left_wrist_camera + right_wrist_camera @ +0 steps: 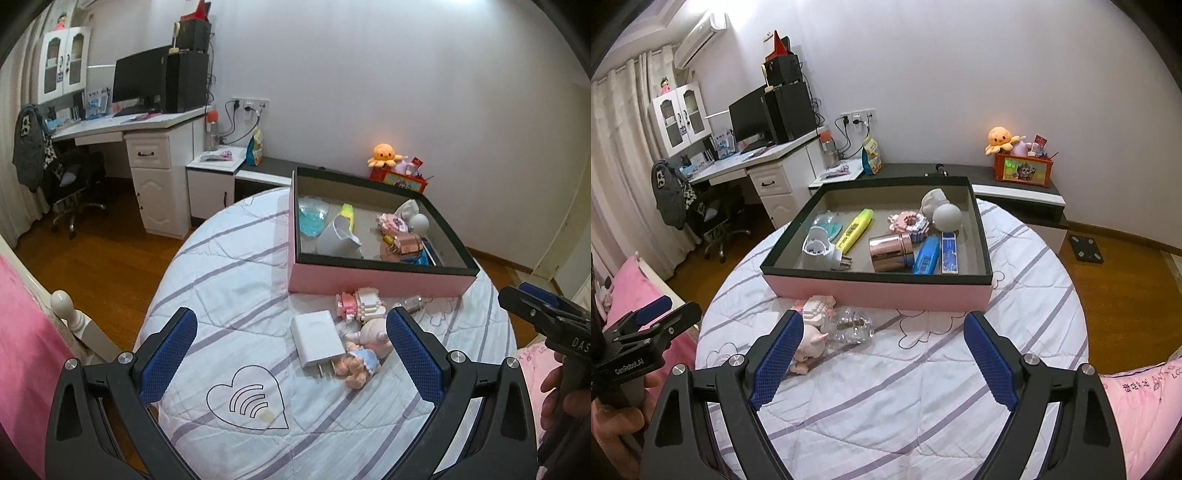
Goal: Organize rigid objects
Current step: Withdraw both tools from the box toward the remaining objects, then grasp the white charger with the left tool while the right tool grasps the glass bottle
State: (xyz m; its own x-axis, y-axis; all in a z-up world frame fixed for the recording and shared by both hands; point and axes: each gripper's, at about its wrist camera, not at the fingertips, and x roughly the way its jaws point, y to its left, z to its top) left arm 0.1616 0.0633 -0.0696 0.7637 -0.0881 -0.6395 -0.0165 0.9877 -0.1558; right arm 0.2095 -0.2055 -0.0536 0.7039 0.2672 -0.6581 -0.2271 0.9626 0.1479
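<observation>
The left gripper and the right gripper both stand spread wide, grasping nothing. The right finger partly hides the doll. Four loose things lie before the pink box: one charger, one doll, one block toy, one clear bottle.

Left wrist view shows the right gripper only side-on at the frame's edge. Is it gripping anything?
Observer: No. Its own camera shows the right gripper open, its pads touching nothing.
Operator: What is the brownish shiny thing in the pink box?
Observer: A rose-gold canister, standing out clearly there beside a blue item.
Operator: And the clear thing just in front of the box?
Observer: A clear glass bottle, lying on the bedspread next to the block toy.
</observation>
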